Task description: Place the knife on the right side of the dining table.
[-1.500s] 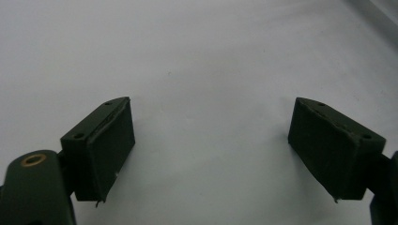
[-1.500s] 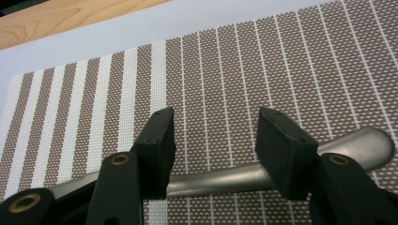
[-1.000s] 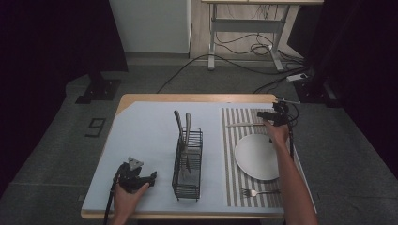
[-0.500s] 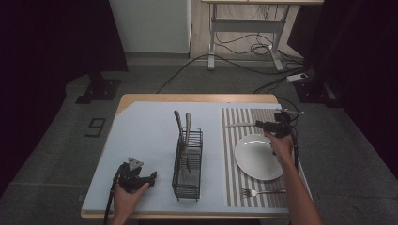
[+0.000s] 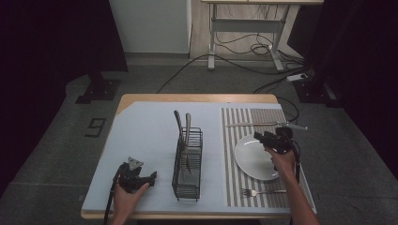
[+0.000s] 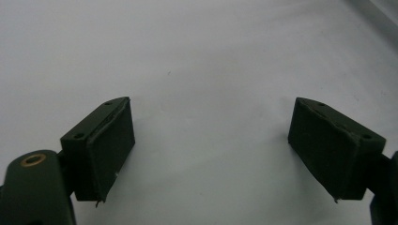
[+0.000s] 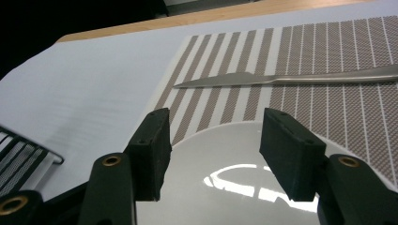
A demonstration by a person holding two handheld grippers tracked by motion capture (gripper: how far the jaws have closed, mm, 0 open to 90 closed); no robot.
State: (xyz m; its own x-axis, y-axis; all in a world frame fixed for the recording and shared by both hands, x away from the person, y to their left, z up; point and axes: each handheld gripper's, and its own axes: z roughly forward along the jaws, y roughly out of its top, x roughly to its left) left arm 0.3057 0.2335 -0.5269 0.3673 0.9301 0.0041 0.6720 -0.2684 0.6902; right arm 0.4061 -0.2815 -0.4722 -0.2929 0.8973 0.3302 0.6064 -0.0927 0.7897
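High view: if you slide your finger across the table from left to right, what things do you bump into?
Left gripper → wire basket → fork → right gripper.

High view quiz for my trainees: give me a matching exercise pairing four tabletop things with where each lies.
Things:
1. silver table knife
2. silver fork
3. round white plate
4. black wire cutlery basket

Places:
A. near edge of the striped placemat
B. on the pale blue mat, left of the placemat
C. far end of the placemat
D. middle of the placemat

Pairs: 1-C, 2-A, 3-D, 4-B
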